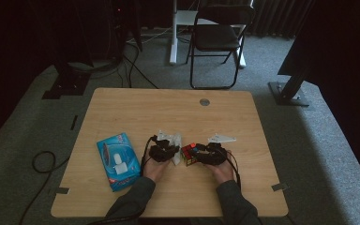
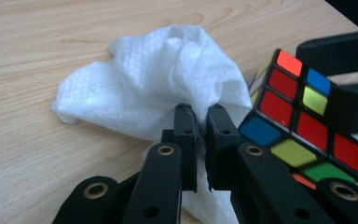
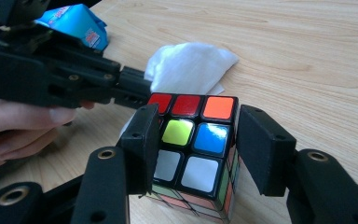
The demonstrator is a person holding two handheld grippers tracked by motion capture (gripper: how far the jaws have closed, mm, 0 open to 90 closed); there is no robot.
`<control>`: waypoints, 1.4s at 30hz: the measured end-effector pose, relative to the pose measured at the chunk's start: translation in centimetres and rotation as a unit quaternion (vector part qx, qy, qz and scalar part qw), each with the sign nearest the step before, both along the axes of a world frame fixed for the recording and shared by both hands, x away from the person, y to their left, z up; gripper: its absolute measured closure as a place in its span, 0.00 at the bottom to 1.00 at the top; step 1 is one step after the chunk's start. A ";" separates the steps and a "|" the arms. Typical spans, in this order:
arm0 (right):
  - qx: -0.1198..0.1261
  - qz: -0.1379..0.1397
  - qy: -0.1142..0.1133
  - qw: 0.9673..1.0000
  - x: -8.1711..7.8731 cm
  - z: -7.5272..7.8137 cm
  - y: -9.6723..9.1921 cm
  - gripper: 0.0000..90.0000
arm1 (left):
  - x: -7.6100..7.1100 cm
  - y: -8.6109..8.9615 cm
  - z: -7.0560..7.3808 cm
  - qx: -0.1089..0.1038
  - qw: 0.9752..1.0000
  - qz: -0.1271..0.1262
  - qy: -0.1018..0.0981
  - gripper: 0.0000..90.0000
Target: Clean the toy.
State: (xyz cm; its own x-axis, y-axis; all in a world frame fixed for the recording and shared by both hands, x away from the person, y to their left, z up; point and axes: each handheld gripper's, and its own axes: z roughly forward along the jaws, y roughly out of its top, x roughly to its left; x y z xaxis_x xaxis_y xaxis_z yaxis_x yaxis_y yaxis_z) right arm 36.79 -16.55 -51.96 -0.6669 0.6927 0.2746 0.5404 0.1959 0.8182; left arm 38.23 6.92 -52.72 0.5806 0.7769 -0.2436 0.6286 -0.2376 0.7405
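Pinching white tissue (image 2: 158, 79) in left hand-held gripper (image 2: 203, 126); clamping puzzle cube (image 3: 191, 140) between right hand-held gripper (image 3: 198, 149) pads on bench (image 1: 136, 108).

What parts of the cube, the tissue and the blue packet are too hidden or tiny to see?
- Cube: in the right gripper view its side faces sit behind the right claw; the bottom is cut off by the edge.
- Tissue: in the left gripper view the pinched part is hidden between the jaws of the left claw.
- Blue packet: in the high view its print is too small to read.
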 end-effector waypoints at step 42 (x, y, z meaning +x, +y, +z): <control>-0.012 0.053 -0.007 0.998 -0.1 0.3 0.2 0.58 | -1.1 0.2 0.7 -0.007 1.000 -0.023 -0.010 0.94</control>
State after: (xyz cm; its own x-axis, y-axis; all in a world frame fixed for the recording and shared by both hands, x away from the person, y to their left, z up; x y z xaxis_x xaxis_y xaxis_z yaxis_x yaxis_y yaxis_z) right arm 36.65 -16.31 -51.66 -0.7410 0.6237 0.2487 0.5039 0.2718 0.8198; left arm 37.10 7.07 -52.01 0.6205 0.7458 -0.2425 0.6029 -0.2559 0.7557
